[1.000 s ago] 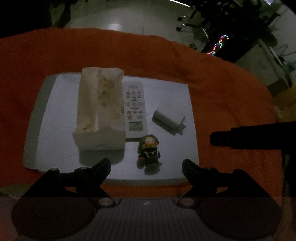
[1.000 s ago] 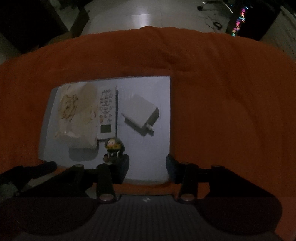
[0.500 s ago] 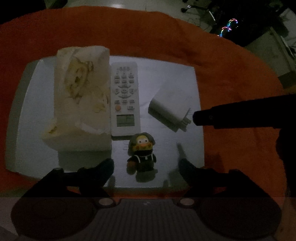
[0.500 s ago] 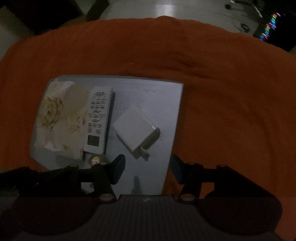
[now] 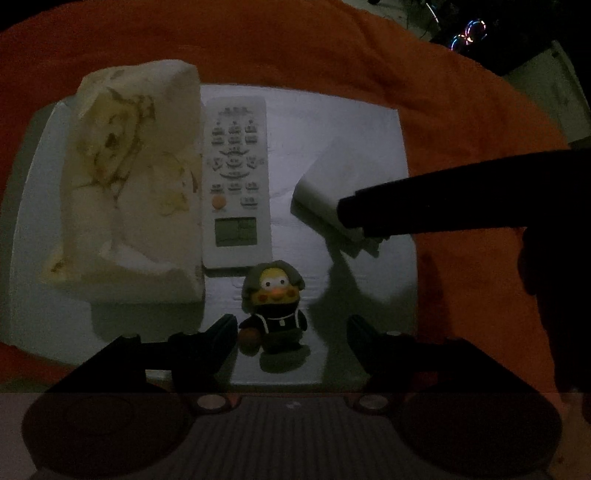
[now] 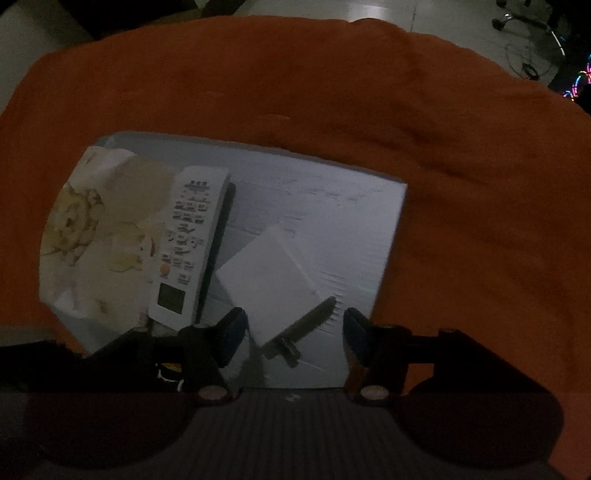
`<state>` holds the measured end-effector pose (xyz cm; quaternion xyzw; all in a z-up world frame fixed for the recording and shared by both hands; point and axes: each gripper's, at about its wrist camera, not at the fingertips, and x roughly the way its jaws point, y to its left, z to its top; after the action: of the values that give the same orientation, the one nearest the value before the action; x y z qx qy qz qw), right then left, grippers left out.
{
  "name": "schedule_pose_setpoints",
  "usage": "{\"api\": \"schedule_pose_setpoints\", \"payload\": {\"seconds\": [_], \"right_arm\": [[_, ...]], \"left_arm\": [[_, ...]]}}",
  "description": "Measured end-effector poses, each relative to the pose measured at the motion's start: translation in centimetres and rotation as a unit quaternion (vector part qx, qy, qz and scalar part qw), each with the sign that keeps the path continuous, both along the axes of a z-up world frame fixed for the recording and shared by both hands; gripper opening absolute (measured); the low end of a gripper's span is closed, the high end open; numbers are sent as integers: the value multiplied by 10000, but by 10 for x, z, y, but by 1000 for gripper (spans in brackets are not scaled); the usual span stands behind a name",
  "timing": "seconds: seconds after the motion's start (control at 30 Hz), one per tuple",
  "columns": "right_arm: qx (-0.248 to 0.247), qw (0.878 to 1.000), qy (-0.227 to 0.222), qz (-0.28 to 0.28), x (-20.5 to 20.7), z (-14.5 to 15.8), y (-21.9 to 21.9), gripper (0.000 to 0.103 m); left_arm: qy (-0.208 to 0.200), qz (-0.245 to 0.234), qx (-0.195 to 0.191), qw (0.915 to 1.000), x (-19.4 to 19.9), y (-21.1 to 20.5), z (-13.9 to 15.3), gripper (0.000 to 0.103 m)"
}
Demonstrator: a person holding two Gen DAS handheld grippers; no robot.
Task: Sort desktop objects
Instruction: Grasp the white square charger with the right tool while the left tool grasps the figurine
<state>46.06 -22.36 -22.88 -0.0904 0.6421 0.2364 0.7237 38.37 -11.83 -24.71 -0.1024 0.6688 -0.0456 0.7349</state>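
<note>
A white board (image 5: 332, 122) lies on an orange cloth (image 5: 332, 48). On it are a cream tissue pack (image 5: 129, 192), a white remote (image 5: 236, 181), a white charger (image 6: 269, 273) with its plug prongs toward me, and a small duck figurine (image 5: 273, 310). My left gripper (image 5: 291, 328) is open, its fingers on either side of the figurine, just short of it. My right gripper (image 6: 291, 332) is open, straddling the charger's plug end. In the left wrist view the right gripper's dark finger (image 5: 424, 206) covers part of the charger (image 5: 325, 184).
The board (image 6: 332, 192) has bare space at its far right. The orange cloth (image 6: 443, 147) spreads around it. Beyond the table are a grey floor, office chairs and coloured lights (image 5: 469, 33).
Both grippers have moved forward and down. The left one now has the figurine between its open fingers. The right one has reached the charger's plug end.
</note>
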Motion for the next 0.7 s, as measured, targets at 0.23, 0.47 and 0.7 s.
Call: {"api": "schedule_pose_setpoints", "payload": {"seconds": [0.23, 0.47, 0.7], "right_arm": [[-147, 9994, -151, 268, -3, 0, 13, 64], [-167, 9987, -114, 462, -1, -6, 21, 64], [-254, 9968, -226, 722, 2, -10, 28, 60]], "left_arm": [[27, -44, 209, 9998, 2, -5, -7, 43], [24, -112, 221, 9997, -1, -5, -9, 37], [32, -95, 123, 9999, -4, 3, -6, 36]]}}
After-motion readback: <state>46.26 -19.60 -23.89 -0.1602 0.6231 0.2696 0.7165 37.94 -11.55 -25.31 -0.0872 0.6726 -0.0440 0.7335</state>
